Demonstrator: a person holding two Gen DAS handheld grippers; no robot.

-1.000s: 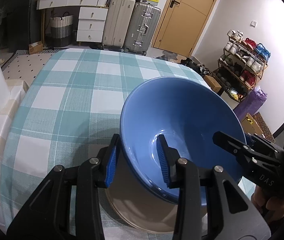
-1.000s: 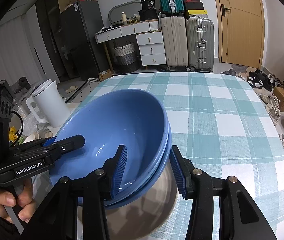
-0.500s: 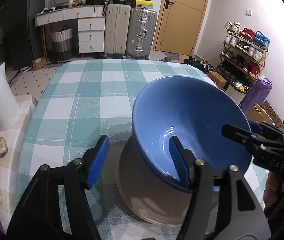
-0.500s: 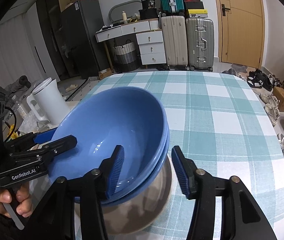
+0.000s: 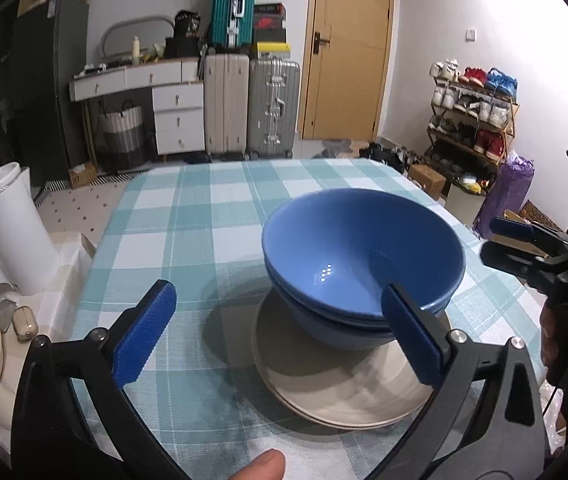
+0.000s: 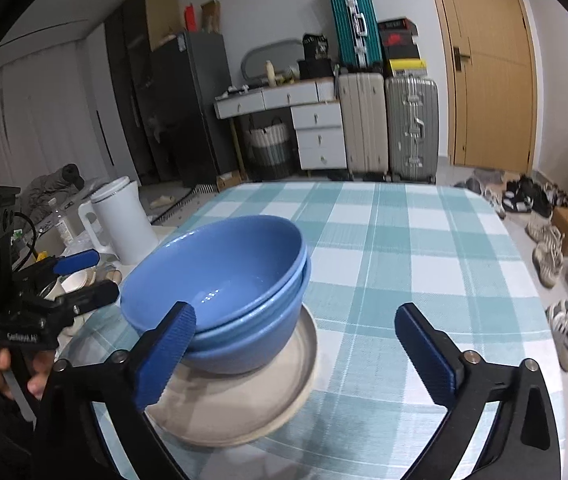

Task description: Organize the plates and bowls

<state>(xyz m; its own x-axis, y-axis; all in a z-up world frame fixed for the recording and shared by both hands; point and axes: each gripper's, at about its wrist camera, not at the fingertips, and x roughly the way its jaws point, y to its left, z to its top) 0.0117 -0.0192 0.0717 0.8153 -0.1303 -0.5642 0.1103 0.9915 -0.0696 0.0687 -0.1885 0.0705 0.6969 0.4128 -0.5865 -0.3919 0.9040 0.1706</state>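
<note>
Two blue bowls [image 5: 360, 264] [image 6: 219, 276] sit nested on a stack of beige plates [image 5: 340, 392] [image 6: 243, 408] on the checked tablecloth. My left gripper [image 5: 275, 290] stands wide, its jaws opening, drawn back on the near-left side of the stack. Its right pad overlaps the bowl rim in the picture but does not press on it. My right gripper [image 6: 294, 312] is also opening wide, with only the stack's right edge and cloth between its fingers. Each gripper shows in the other's view: the right one [image 5: 496, 242] and the left one [image 6: 107, 274], both held by hands.
A white kettle [image 5: 7, 232] [image 6: 123, 224] stands on a side surface left of the table, with small items around it. The checked tablecloth [image 6: 424, 264] stretches beyond and right of the stack. A thumb [image 5: 263, 464] shows at the bottom edge. Suitcases, drawers and a shoe rack stand beyond the table.
Both grippers had their pads around the top blue bowl's rim. They have let go, opened wide and pulled back and up. The bowl now rests nested in the lower one.
</note>
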